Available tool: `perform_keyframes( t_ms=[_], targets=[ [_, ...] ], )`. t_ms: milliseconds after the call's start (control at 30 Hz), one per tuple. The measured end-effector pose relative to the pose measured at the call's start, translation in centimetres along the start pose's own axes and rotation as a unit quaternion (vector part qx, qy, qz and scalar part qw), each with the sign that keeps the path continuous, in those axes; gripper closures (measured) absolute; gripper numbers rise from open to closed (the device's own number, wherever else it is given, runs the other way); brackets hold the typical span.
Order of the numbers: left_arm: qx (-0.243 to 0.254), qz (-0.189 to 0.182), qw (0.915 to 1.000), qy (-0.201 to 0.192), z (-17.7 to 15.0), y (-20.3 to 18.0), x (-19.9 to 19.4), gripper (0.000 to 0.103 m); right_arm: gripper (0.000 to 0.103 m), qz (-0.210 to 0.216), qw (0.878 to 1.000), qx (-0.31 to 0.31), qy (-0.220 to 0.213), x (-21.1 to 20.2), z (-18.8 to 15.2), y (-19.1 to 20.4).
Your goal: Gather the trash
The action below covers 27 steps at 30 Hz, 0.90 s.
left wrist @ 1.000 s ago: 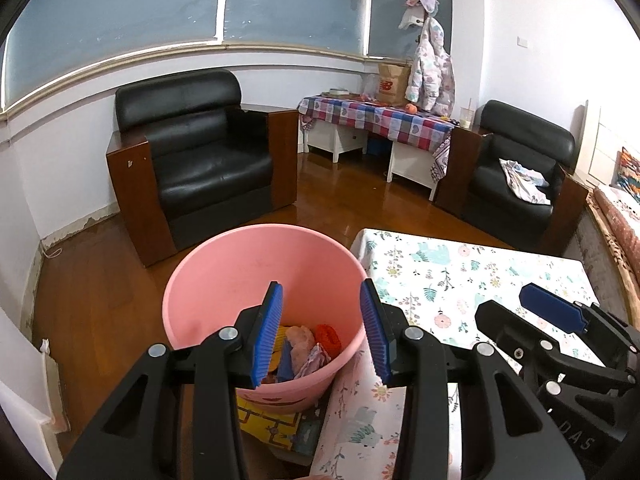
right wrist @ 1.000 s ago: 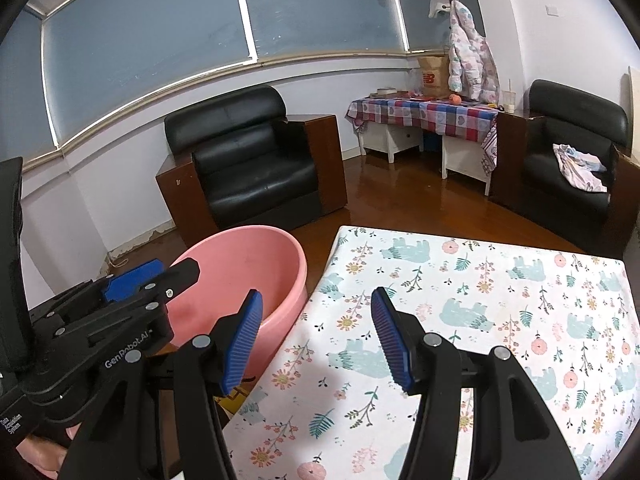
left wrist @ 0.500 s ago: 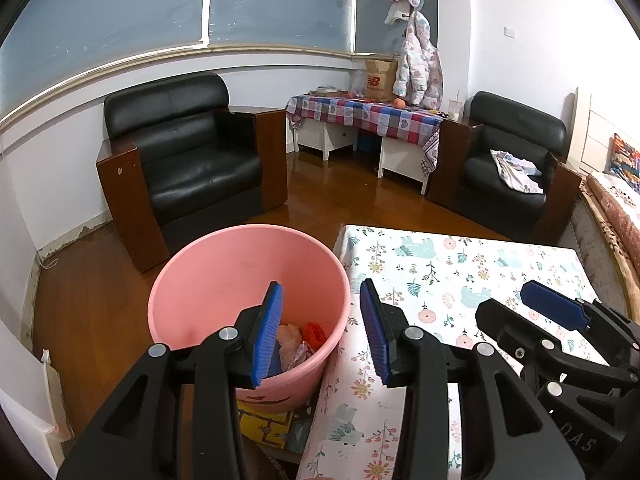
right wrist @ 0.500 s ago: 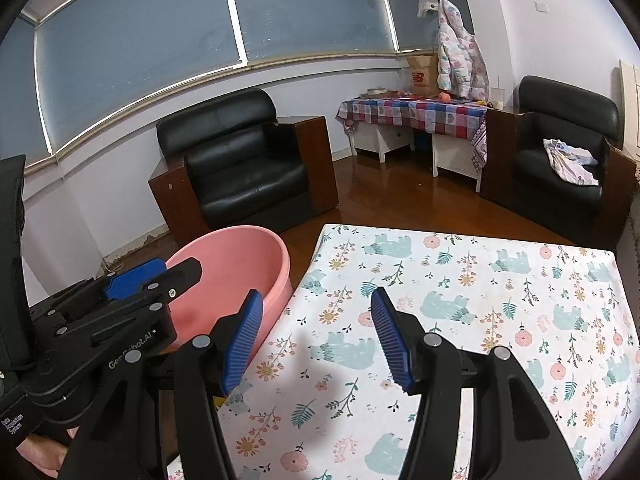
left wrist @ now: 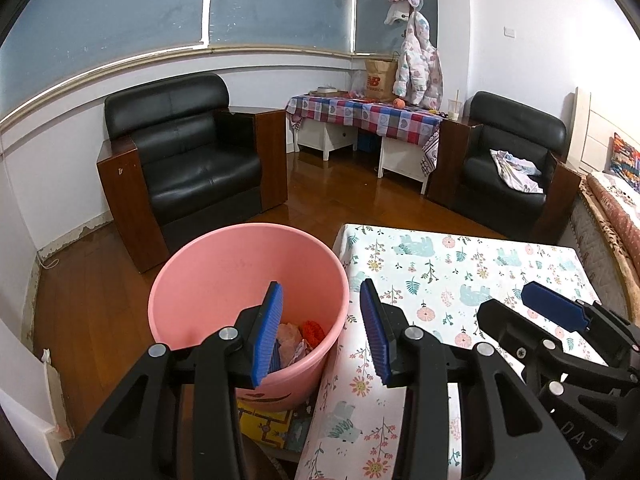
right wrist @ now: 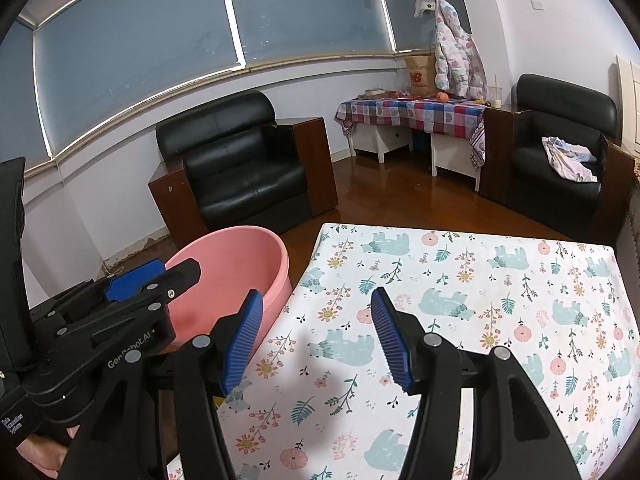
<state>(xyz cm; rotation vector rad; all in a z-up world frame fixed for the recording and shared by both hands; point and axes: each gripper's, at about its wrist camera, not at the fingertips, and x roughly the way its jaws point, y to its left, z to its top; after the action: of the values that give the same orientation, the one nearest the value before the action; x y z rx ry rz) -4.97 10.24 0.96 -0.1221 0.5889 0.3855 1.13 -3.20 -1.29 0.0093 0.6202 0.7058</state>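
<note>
A pink bucket (left wrist: 224, 280) stands on the floor at the left edge of the table (left wrist: 460, 264), which has a floral cloth. Crumpled trash (left wrist: 298, 338), pinkish and red, lies at the bucket's bottom. My left gripper (left wrist: 320, 332) is open and empty, held above the bucket's right rim and the table edge. My right gripper (right wrist: 316, 336) is open and empty above the table's left part (right wrist: 480, 280). The bucket also shows in the right wrist view (right wrist: 240, 264), left of the table. Each gripper shows in the other's view.
A black armchair (left wrist: 188, 168) stands behind the bucket, a second armchair (left wrist: 516, 160) with a cloth on it at the far right. A side table with a checked cloth (left wrist: 368, 114) stands by the back wall. The floor is brown wood.
Both grippers have drawn back and risen a little, so the bucket and the table look smaller and farther. Both stay open and empty.
</note>
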Motion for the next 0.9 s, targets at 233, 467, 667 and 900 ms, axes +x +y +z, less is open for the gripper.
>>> perform_keyframes(
  t_ms=[233, 467, 667, 900],
  targets=[
    [0.0, 0.0, 1.0, 0.0, 0.02, 0.06, 0.03, 0.063, 0.047, 0.001, 1.0, 0.0, 0.0, 0.0, -0.04, 0.08],
    [0.0, 0.0, 1.0, 0.0, -0.07, 0.11, -0.03, 0.063, 0.047, 0.0, 1.0, 0.0, 0.0, 0.01, -0.07, 0.11],
    [0.0, -0.001, 1.0, 0.0, -0.14, 0.11, -0.03, 0.063, 0.047, 0.0, 1.0, 0.0, 0.001, 0.05, -0.21, 0.37],
    [0.0, -0.002, 1.0, 0.003, -0.55, 0.06, -0.26, 0.063, 0.047, 0.001, 1.0, -0.001, 0.002, 0.14, -0.44, 0.57]
  ],
)
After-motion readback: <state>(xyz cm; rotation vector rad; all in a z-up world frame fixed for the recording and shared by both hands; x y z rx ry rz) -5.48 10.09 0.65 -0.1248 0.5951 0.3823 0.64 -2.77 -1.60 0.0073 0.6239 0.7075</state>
